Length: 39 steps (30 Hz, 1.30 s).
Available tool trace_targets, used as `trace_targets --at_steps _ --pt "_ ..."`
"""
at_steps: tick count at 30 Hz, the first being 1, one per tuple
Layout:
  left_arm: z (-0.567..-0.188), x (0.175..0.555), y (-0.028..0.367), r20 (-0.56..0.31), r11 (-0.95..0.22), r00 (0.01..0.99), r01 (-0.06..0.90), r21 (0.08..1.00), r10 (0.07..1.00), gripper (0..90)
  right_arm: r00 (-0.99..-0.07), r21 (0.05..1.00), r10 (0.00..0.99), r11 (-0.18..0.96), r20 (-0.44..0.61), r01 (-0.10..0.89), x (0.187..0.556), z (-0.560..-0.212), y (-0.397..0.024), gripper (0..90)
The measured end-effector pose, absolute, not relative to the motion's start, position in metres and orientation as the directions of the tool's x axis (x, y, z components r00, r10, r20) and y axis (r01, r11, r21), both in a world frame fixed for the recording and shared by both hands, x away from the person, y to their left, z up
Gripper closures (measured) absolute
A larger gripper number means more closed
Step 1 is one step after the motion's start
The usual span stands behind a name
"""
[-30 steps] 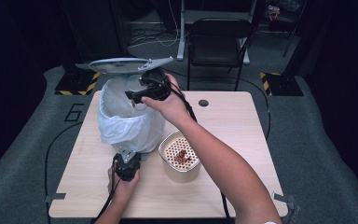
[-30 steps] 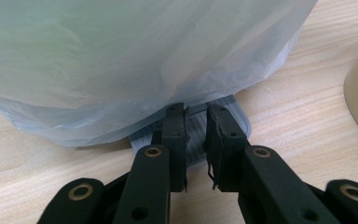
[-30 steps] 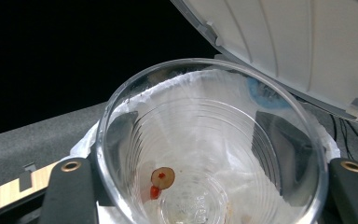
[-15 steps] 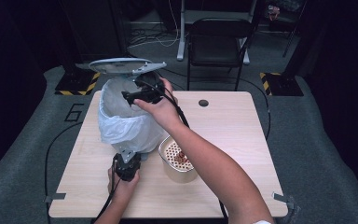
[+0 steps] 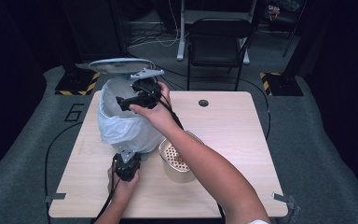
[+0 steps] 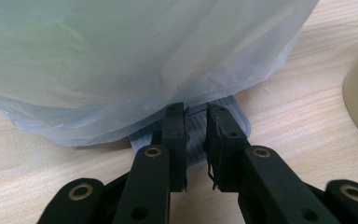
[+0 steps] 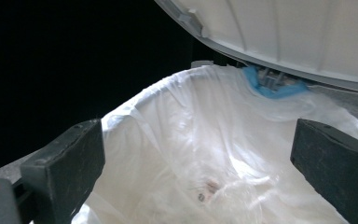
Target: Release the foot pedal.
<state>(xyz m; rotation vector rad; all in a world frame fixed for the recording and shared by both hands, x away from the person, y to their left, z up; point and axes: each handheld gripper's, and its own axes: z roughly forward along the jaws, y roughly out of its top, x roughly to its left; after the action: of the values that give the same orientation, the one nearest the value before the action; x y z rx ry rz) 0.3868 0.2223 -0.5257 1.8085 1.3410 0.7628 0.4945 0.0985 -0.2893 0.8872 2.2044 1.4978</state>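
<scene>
A pedal bin lined with a white plastic bag (image 5: 121, 126) stands on the left of the table, its grey lid (image 5: 116, 65) raised. My left gripper (image 5: 127, 161) is at the bin's foot, shut, with its tips (image 6: 196, 114) resting on the ribbed grey pedal (image 6: 223, 105). My right gripper (image 5: 121, 101) hangs over the bin's mouth; its jaws have just been opening and now stand wide with nothing between them (image 7: 200, 154). Beneath them is the bag's inside (image 7: 177, 107), with a small scrap (image 7: 207, 189) lying at its bottom.
A cream container (image 5: 177, 161) with brown bits inside stands right of the bin, under my right forearm. The wooden table (image 5: 242, 140) has a round cable hole (image 5: 203, 102). A black chair (image 5: 219, 42) stands behind the table.
My right hand has shifted left and a little lower over the bin's mouth, and its jaws have spread wider. The left gripper and the raised lid have stayed put.
</scene>
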Motion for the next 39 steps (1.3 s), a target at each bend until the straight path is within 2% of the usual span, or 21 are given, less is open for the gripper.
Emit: trace_targets --at_steps 5,13,16,18,19,20,21,23,26,27,32,39 --pt "-0.526 0.387 0.222 0.027 -0.17 0.273 0.516 0.839 0.962 77.9 -0.751 0.912 0.658 0.271 0.057 0.307 0.486 -0.288 0.084 5.8" --pt "-0.526 0.387 0.225 -0.001 -0.149 0.277 0.52 0.841 0.961 77.3 -0.719 0.911 0.694 0.276 0.032 0.308 0.466 -0.286 0.019 13.7" --pt "-0.526 0.385 0.224 -0.059 -0.105 0.297 0.508 0.855 0.953 68.5 -0.687 0.912 0.727 0.286 -0.006 0.295 0.468 -0.289 -0.005 14.2" --pt "-0.526 0.383 0.224 -0.028 -0.141 0.321 0.491 0.86 0.947 58.1 -0.666 0.915 0.746 0.266 0.004 0.304 0.471 -0.293 -0.019 14.5" --pt "-0.524 0.382 0.225 0.026 -0.187 0.332 0.461 0.868 0.943 54.8 -0.661 0.913 0.751 0.262 0.01 0.312 0.472 -0.295 -0.026 14.7" --pt "-0.524 0.38 0.223 0.027 -0.186 0.333 0.455 0.871 0.943 50.4 -0.654 0.913 0.756 0.266 0.0 0.308 0.473 -0.296 -0.031 14.7" --pt "-0.524 0.378 0.224 0.068 -0.217 0.337 0.429 0.877 0.939 50.0 -0.645 0.914 0.764 0.263 -0.003 0.307 0.474 -0.298 -0.035 14.9" --pt "-0.522 0.375 0.224 0.068 -0.217 0.348 0.412 0.885 0.935 48.7 -0.631 0.917 0.776 0.254 -0.004 0.307 0.474 -0.301 -0.043 14.9" --pt "-0.517 0.374 0.23 0.054 -0.21 0.359 0.412 0.887 0.932 45.9 -0.622 0.918 0.783 0.248 -0.002 0.309 0.472 -0.305 -0.052 15.0" --pt "-0.514 0.372 0.234 0.004 -0.166 0.351 0.433 0.886 0.937 45.5 -0.621 0.917 0.784 0.249 -0.002 0.311 0.471 -0.306 -0.054 15.0" --pt "-0.508 0.368 0.244 -0.048 -0.14 0.361 0.476 0.868 0.931 44.7 -0.608 0.918 0.794 0.249 -0.012 0.308 0.467 -0.313 -0.068 15.3" --pt "-0.5 0.359 0.269 -0.089 -0.106 0.345 0.508 0.855 0.934 45.1 -0.582 0.917 0.813 0.242 -0.012 0.318 0.462 -0.325 -0.093 15.8"
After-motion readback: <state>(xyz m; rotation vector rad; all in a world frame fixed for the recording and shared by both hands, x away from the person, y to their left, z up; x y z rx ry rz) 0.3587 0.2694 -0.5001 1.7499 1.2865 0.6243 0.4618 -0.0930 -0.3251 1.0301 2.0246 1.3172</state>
